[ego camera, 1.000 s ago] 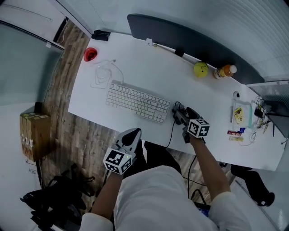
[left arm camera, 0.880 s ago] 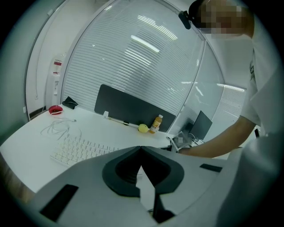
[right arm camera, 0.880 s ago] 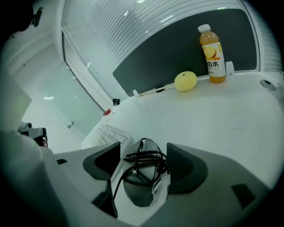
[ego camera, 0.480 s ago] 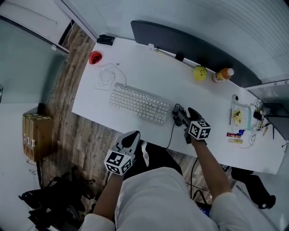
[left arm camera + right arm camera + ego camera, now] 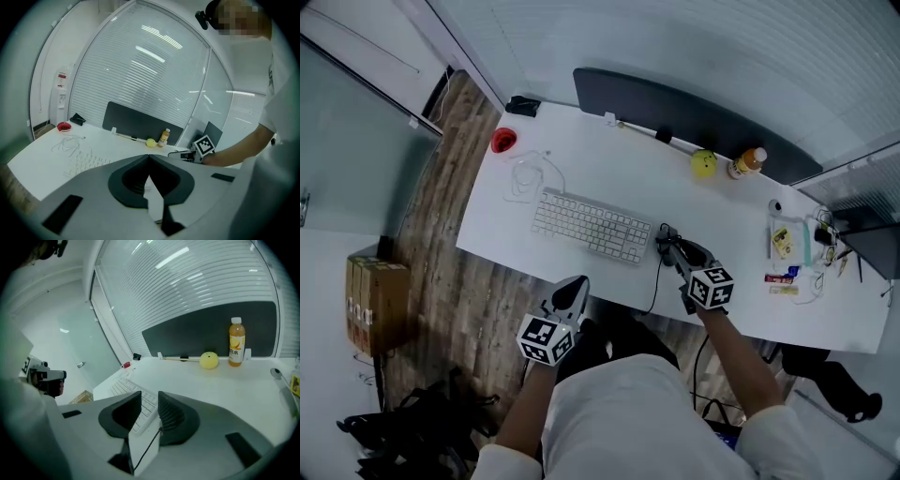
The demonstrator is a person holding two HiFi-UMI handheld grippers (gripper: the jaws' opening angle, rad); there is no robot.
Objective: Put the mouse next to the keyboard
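The white keyboard (image 5: 591,227) lies across the middle of the white desk (image 5: 609,169). My right gripper (image 5: 666,236) rests on the desk just off the keyboard's right end. Its jaws are closing, with a narrow gap left between them (image 5: 150,397). Through that gap I see the keyboard's end (image 5: 146,404) and a black cable (image 5: 147,451) that meets the right jaw. The cable (image 5: 656,281) runs off the desk's near edge. I cannot make out the mouse itself; the gripper hides that spot. My left gripper (image 5: 573,289) hangs shut (image 5: 149,158) in front of the desk edge, holding nothing.
A dark panel (image 5: 675,108) stands along the desk's back edge, with a yellow ball (image 5: 703,162) and an orange drink bottle (image 5: 745,161) before it. A red object (image 5: 503,141) and a loose white cord (image 5: 525,173) lie far left. Small clutter (image 5: 792,253) fills the right end.
The right gripper has stayed at the keyboard's right end and its jaws look closer together. The left gripper has hardly moved. The head view has shifted a little.
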